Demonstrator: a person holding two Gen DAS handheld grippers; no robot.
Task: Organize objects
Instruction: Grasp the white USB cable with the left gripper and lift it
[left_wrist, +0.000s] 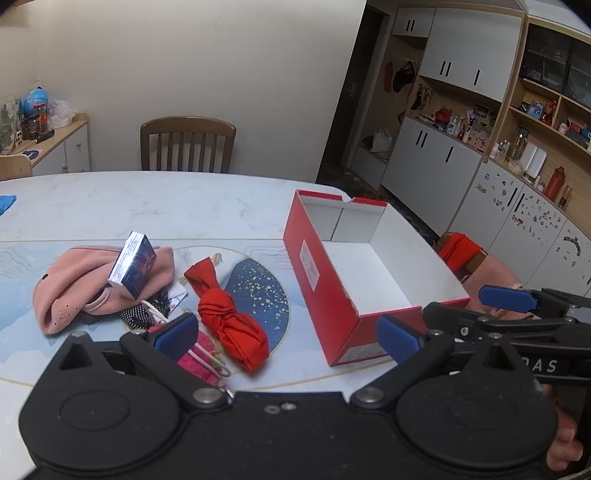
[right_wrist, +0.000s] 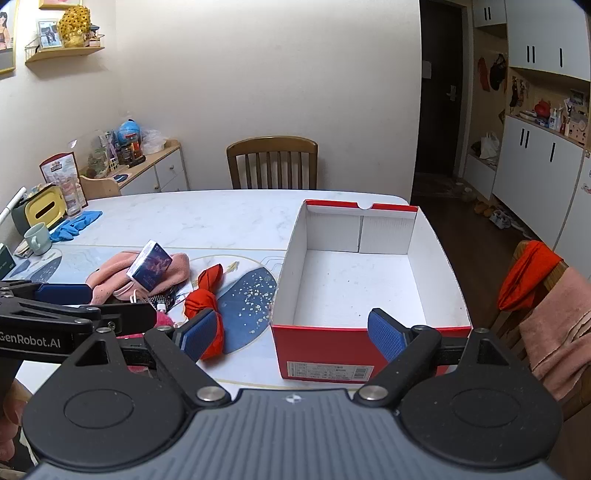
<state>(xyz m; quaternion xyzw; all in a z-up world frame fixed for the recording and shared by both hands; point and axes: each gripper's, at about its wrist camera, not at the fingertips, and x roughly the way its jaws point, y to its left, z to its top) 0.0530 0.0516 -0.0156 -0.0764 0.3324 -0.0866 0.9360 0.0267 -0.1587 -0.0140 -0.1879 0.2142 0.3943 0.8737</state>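
Right wrist view: red box (right_wrist: 369, 343) lies open-topped on the table (right_wrist: 207, 218), long axis running away from the camera. Both the right gripper (right_wrist: 291, 334) and left gripper (left_wrist: 286, 334) tilt downward, jaws spread, holding nothing.

A white marble-look table (right_wrist: 207, 218) fills the room's middle, with a wooden slat-back chair (right_wrist: 272, 162) pushed in at its far side against a plain cream wall (right_wrist: 258, 74). Left stands a low cluttered sideboard (right_wrist: 155, 170) beneath a small wall shelf (right_wrist: 62, 53). Right, white cupboards (left_wrist: 436, 155) and open wooden shelving (left_wrist: 546, 110) flank a dark doorway (right_wrist: 441, 92).
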